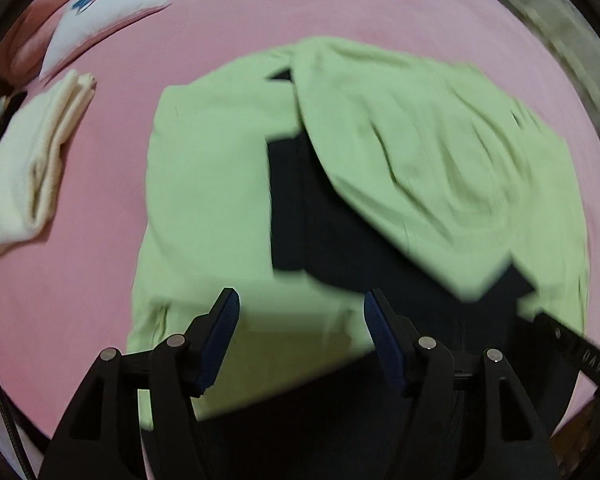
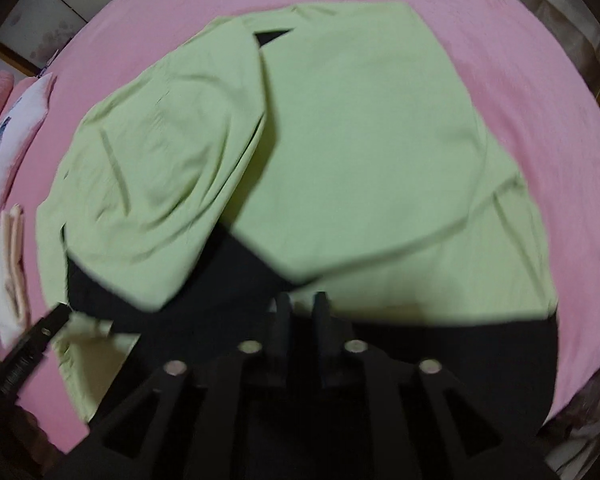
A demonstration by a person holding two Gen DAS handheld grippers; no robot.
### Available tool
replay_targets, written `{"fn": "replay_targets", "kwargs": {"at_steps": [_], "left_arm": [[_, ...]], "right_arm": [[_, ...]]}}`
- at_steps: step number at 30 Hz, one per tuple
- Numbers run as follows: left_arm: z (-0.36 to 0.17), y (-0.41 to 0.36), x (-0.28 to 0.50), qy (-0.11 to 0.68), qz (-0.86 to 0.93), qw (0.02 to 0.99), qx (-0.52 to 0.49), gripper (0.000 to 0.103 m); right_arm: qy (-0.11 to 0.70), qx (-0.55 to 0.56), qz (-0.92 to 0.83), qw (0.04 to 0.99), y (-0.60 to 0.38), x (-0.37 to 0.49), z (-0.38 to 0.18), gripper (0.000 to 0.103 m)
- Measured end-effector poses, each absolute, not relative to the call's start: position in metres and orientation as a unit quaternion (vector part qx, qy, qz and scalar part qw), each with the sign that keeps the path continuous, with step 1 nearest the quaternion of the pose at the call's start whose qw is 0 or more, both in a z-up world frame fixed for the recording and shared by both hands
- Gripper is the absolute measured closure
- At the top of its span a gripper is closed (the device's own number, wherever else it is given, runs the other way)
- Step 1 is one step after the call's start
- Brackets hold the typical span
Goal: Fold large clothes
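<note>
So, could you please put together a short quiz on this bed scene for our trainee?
1. True or false: the left gripper has its jaws closed on cloth.
2. What colour is the sheet under the green garment?
A. blue
B. pink
C. white
3. Fill in: beside the green garment, near the pillow, lies a folded ____-coloured cloth.

Key:
1. False: the jaws stand apart with nothing between them. The right gripper also shows a narrow empty gap.
2. B
3. Cream
</note>
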State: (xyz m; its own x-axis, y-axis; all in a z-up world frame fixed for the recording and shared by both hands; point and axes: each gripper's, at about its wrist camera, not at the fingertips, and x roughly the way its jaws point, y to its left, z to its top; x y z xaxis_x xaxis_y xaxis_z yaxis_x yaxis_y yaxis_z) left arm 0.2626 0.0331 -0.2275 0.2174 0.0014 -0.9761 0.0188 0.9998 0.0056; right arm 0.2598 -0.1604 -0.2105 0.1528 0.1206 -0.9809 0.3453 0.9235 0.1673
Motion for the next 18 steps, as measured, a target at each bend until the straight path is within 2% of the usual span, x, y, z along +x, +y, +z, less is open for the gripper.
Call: {"fn": "replay_targets", "kwargs": {"at_steps": [1, 2, 4, 7, 10, 18], "left_arm": [[-0.221, 0.031, 0.250, 0.626, -0.012, 0.779, 0.013, 0.038], [-0.215, 0.031, 0.244, 0.625, -0.015, 0.780, 0.012, 0.036], [-0.197, 0.028, 0.225, 0.617, -0.023, 0.786, 0.011, 0.026], [-0.173, 0.021, 0.199, 0.601, -0.027, 0.799, 0.017, 0.026], [-0.160, 0.016, 0.185, 0.597, -0.032, 0.801, 0.007, 0.025], [-0.138, 0.001, 0.114, 0.574, -0.009, 0.819, 0.003, 0.025]], "right_arm": [[0.648, 0.187, -0.074, 0.735, -0.154, 0.251, -0.206, 0.056], [0.648, 0.190, -0.073, 0.734, -0.150, 0.246, -0.203, 0.046], [0.644, 0.190, -0.071, 0.738, -0.145, 0.227, -0.192, 0.045], [0.640, 0.158, -0.056, 0.750, -0.132, 0.210, -0.173, 0.043], [0.634, 0.130, -0.040, 0.761, -0.131, 0.193, -0.159, 0.034], [0.615, 0.129, 0.000, 0.778, -0.148, 0.127, -0.133, 0.033]]}}
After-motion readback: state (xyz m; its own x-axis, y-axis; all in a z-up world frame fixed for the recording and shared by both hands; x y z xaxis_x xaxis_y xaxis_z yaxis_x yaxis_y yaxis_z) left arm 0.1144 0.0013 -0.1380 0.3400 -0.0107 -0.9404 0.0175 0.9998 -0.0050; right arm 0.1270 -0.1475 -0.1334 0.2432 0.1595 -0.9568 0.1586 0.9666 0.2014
